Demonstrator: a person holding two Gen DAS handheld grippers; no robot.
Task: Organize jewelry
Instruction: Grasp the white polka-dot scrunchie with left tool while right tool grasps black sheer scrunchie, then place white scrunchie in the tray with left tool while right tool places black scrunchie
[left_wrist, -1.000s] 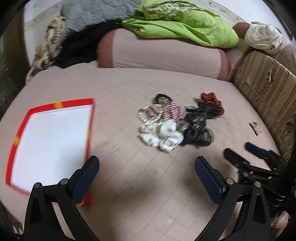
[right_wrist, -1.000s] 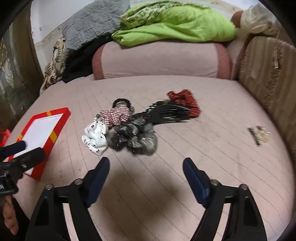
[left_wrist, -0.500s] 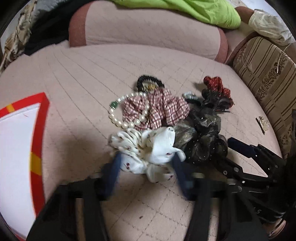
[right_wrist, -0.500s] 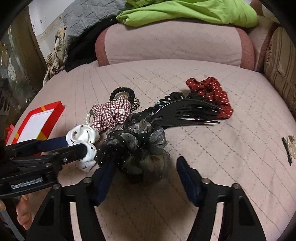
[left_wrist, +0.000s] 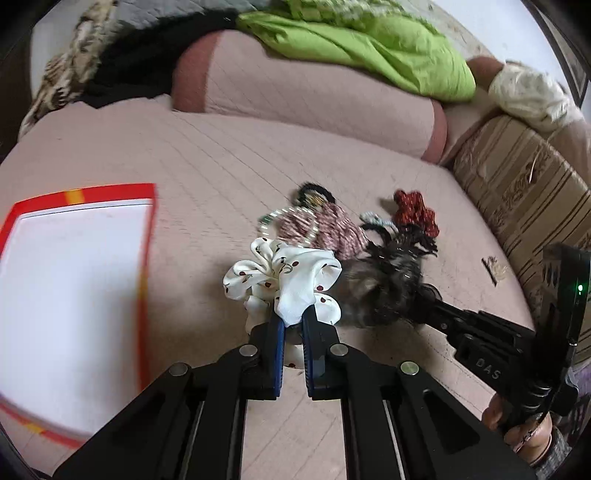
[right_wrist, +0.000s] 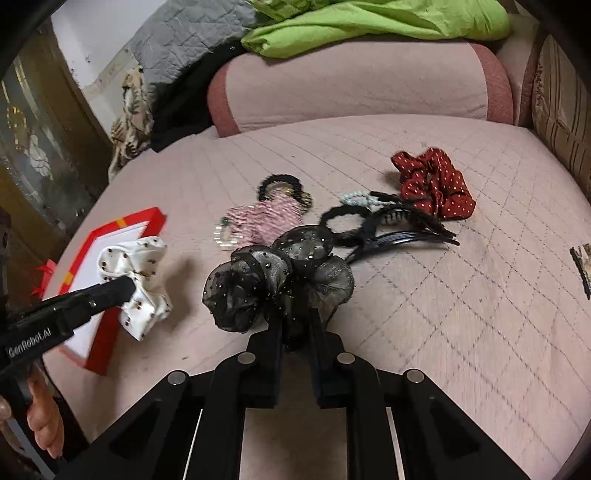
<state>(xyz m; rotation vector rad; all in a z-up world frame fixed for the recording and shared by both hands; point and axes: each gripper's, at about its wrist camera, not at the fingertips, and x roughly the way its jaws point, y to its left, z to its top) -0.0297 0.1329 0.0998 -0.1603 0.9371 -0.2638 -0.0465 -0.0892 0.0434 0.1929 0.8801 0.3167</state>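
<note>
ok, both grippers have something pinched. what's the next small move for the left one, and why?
Probably lift and carry left. The left gripper is shut on the white cherry-print fabric scrunchie, and the red-rimmed white tray lies open just to that side. The right gripper is closing on the black sheer beaded scrunchie, so that neighbour should not drag along.
</note>
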